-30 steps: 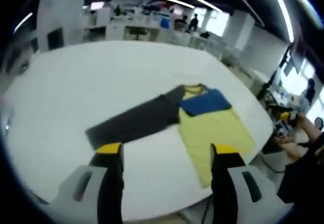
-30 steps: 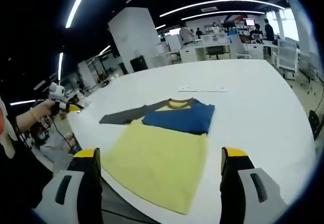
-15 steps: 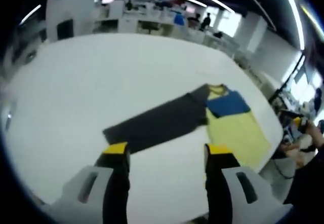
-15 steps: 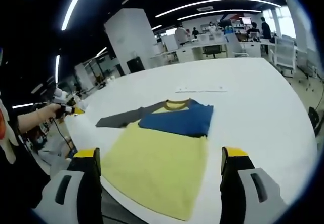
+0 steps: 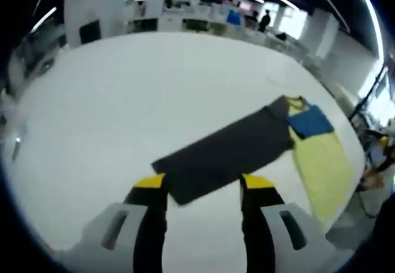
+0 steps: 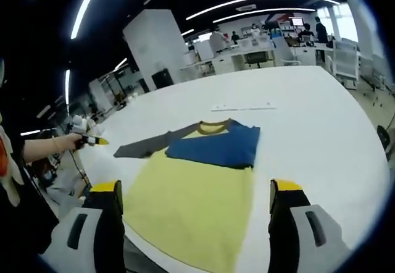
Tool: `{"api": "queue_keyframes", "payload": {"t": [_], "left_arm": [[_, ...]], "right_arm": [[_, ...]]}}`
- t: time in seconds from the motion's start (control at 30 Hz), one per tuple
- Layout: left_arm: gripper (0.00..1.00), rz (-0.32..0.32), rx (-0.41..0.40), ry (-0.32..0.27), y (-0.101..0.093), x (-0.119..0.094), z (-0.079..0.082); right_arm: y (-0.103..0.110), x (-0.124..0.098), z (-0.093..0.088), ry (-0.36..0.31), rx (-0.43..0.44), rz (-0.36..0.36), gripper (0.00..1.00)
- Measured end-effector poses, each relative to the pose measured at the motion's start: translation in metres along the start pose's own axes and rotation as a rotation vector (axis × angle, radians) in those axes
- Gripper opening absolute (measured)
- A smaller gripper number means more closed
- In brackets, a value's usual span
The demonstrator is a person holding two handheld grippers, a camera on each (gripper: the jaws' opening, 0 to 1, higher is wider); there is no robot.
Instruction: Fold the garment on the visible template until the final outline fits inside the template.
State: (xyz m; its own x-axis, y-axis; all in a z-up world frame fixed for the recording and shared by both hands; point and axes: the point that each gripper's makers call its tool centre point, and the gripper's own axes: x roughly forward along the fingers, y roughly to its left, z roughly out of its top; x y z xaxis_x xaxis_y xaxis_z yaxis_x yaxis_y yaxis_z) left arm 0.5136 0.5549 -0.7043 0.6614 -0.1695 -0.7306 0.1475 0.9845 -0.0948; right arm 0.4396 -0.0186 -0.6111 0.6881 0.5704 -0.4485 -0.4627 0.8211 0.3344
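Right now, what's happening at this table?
A person holding a two-jaw gripper in each hand is partway through folding a yellow shirt on a white table. The blue sleeve is already folded across the chest; the dark grey sleeve is stretched out flat. The left gripper hovers open near that sleeve's cuff end. The right gripper hangs open over the shirt's hem. Neither holds anything.

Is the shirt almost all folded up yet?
Not yet. The blue sleeve already lies folded across the chest of the yellow long-sleeved shirt. The dark grey sleeve lies stretched out flat on the white table, with the open left gripper at its cuff. The right gripper is open and holds nothing. Folding the grey sleeve and yellow body remains.
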Motion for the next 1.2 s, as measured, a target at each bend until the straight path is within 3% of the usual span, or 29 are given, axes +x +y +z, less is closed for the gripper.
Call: {"api": "queue_keyframes", "payload": {"t": [0.13, 0.27, 0.67, 1.2], "left_arm": [[0.41, 0.027, -0.001, -0.001, 0.006, 0.012, -0.004], [0.36, 0.056, 0.000, -0.005, 0.016, 0.025, -0.005], [0.27, 0.143, 0.038, 0.013, 0.038, 0.055, -0.013], [0.19, 0.192, 0.058, 0.049, 0.062, 0.070, -0.016]], "right_arm": [[0.005, 0.005, 0.006, -0.037, 0.020, 0.021, 0.99], [0.003, 0.009, 0.000, -0.013, 0.011, 0.020, 0.99], [-0.008, 0.014, 0.001, -0.023, 0.031, 0.007, 0.99], [-0.009, 0.027, -0.002, -0.019, 0.043, 0.008, 0.98]]}}
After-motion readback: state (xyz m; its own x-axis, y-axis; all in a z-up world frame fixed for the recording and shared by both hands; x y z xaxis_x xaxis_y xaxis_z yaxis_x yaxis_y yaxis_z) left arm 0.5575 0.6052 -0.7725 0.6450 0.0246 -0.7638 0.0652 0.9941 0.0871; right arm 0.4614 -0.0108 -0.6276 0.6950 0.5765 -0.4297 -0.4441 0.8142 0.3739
